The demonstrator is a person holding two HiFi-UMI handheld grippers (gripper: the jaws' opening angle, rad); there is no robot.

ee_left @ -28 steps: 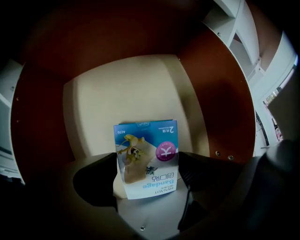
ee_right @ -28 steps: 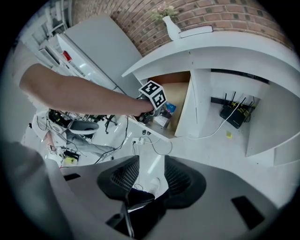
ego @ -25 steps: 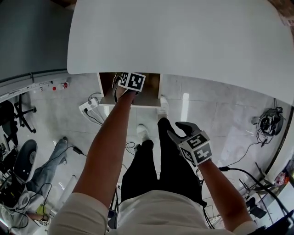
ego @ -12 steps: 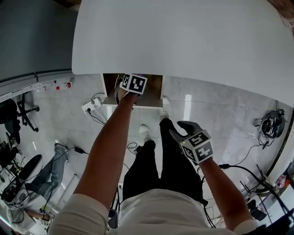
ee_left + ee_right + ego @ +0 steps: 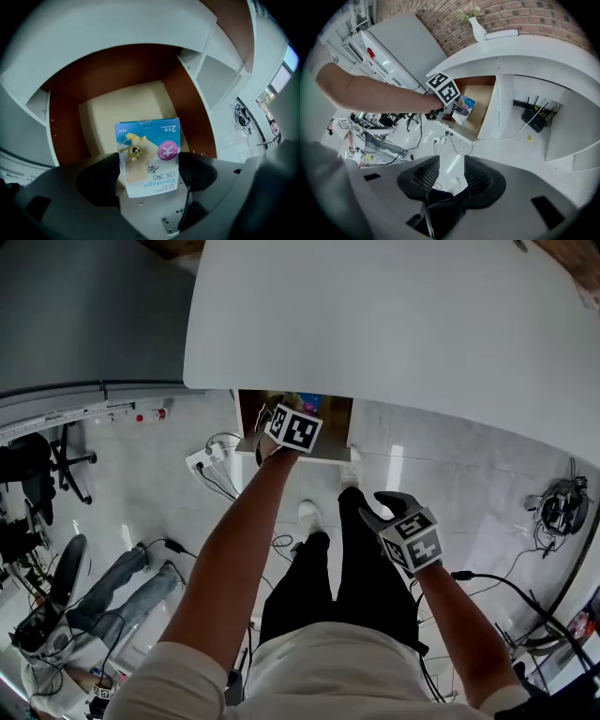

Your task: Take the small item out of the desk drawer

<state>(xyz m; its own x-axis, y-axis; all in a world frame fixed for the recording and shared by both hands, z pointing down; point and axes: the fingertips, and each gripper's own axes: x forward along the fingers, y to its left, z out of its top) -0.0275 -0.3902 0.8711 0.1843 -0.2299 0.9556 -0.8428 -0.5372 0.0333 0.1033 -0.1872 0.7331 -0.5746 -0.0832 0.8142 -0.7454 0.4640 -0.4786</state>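
A small blue and white bandage box (image 5: 149, 157) stands upright between the jaws of my left gripper (image 5: 149, 171), which is shut on its sides. It hangs over the open wooden drawer (image 5: 126, 105) under the white desk (image 5: 394, 324). In the head view the left gripper (image 5: 286, 418) is at the drawer's (image 5: 251, 413) mouth with the box (image 5: 309, 401) showing beside it. My right gripper (image 5: 386, 507) hangs open and empty over the person's legs, well short of the desk. The right gripper view shows its bare jaws (image 5: 449, 176) and, farther off, the box (image 5: 465, 104).
A power strip with cables (image 5: 208, 460) lies on the floor left of the drawer. A seated person's legs (image 5: 122, 582) and an office chair (image 5: 66, 456) are at the left. More cables (image 5: 558, 502) lie at the right. A router (image 5: 534, 119) sits under the desk.
The head view has swung, so the desk and drawer sit further right. The left gripper stays at the drawer's mouth, and the blue box now shows there. The right gripper has barely moved.
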